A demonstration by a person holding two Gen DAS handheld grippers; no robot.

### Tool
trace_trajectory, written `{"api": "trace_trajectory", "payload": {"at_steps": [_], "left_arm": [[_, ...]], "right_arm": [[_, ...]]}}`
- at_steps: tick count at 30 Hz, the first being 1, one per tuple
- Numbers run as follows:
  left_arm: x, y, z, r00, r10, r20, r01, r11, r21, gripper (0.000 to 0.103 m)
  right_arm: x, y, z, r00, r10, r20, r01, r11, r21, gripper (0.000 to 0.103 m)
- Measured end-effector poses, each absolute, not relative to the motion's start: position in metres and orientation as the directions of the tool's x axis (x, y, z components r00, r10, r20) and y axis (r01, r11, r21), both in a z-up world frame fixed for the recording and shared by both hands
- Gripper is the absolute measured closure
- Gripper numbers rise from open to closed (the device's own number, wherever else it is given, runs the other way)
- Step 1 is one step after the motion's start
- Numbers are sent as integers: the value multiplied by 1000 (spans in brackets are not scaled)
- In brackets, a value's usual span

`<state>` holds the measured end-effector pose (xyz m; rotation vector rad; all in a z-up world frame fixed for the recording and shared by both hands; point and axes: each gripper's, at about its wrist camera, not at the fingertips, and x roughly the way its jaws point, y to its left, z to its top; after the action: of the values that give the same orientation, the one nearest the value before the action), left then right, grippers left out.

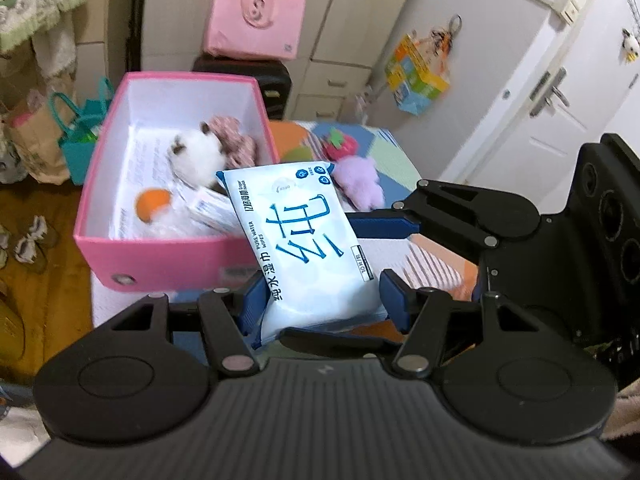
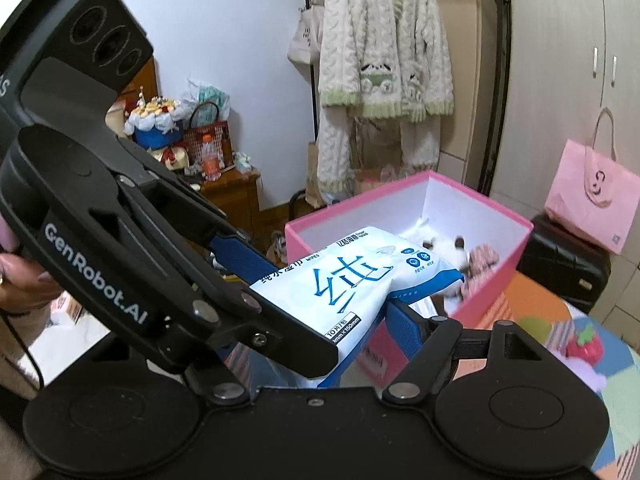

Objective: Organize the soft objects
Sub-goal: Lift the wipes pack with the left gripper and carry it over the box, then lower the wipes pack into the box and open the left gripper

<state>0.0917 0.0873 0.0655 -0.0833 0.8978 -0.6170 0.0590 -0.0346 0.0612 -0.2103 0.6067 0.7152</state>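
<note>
My left gripper [image 1: 322,294] is shut on a white and blue pack of wet wipes [image 1: 302,240], held tilted just in front of the open pink box [image 1: 160,264]. The box holds a white plush [image 1: 196,152], a pink cloth item [image 1: 236,140], an orange and white toy [image 1: 154,204] and a flat pack. In the right wrist view the same pack of wipes [image 2: 352,276] lies across my right gripper [image 2: 320,344], with the left gripper's arm [image 2: 160,240] over it. One blue finger [image 2: 408,332] of the right gripper sits beside the pack; the other is hidden.
A red strawberry plush [image 1: 340,146] and a purple plush [image 1: 360,180] lie on the patterned mat right of the box. A pink tote [image 1: 254,20] sits on a black case behind. A cupboard and a door stand at right; bags and shoes lie on the floor at left.
</note>
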Motion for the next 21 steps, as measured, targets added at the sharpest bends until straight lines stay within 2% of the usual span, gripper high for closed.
{"api": "trace_trajectory", "payload": {"at_steps": [4,12,21], "left_arm": [[114,99,66,513,-517,-686,451,842,-298,45],[176,121,54,580,-500,-644,371,865,-337,44],[230,132,22,553,-505,-662,318,863,-393,45]], "right_arm": [[83,-22,60,608,559,-564,-678,735,-2,23],[156,-9,53,591,590,-550,-695,719,24,23],[212,-2,28,540,577,-613,-702,711,51,23]]}}
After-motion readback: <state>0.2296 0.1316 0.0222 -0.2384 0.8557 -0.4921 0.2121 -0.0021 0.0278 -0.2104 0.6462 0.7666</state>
